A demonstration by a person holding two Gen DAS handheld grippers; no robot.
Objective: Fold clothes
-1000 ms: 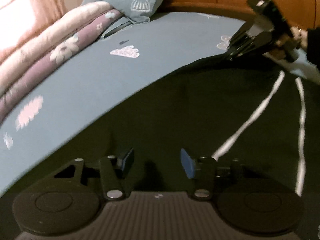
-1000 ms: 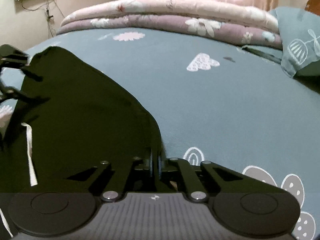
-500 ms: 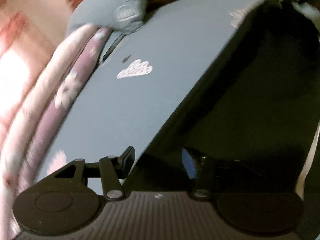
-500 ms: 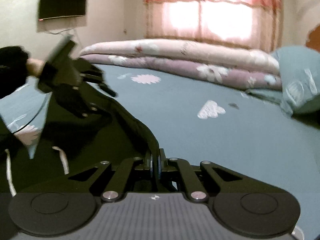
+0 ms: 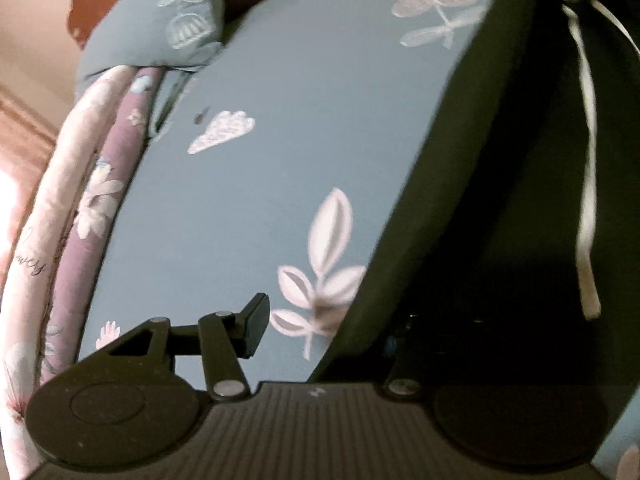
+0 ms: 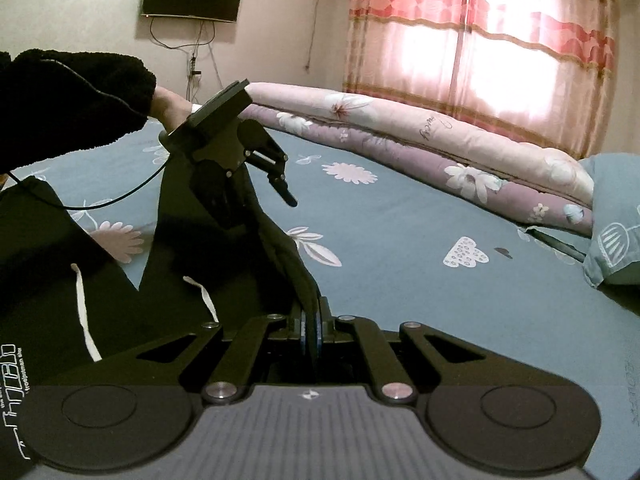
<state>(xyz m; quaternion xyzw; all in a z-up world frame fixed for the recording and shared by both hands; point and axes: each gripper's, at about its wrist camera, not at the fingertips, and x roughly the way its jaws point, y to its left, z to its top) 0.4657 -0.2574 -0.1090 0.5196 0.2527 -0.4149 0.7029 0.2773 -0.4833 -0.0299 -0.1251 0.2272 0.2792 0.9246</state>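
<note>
Two grippers work one black garment [image 6: 224, 264] above the blue bedsheet [image 6: 400, 248]. The right gripper [image 6: 311, 330] has its fingers pressed together on a bunched edge of the cloth. The left gripper [image 5: 320, 324] has its fingers spread: one finger stands free over the sheet, and the other is buried in dark fabric, so the cloth appears draped against it rather than pinched.

Risk 1: the garment hangs from a single clamp. Lifting now would likely let the left side sag and spoil the fold line.

Risk 2: the white drawstrings [image 6: 82, 304] dangle loose and could get trapped inside the fold.

Risk 3: the bunched edge may slip from the right clamp if pulled sideways.

Risk 4: closing the left fingers blind may catch several layers at once.
</note>
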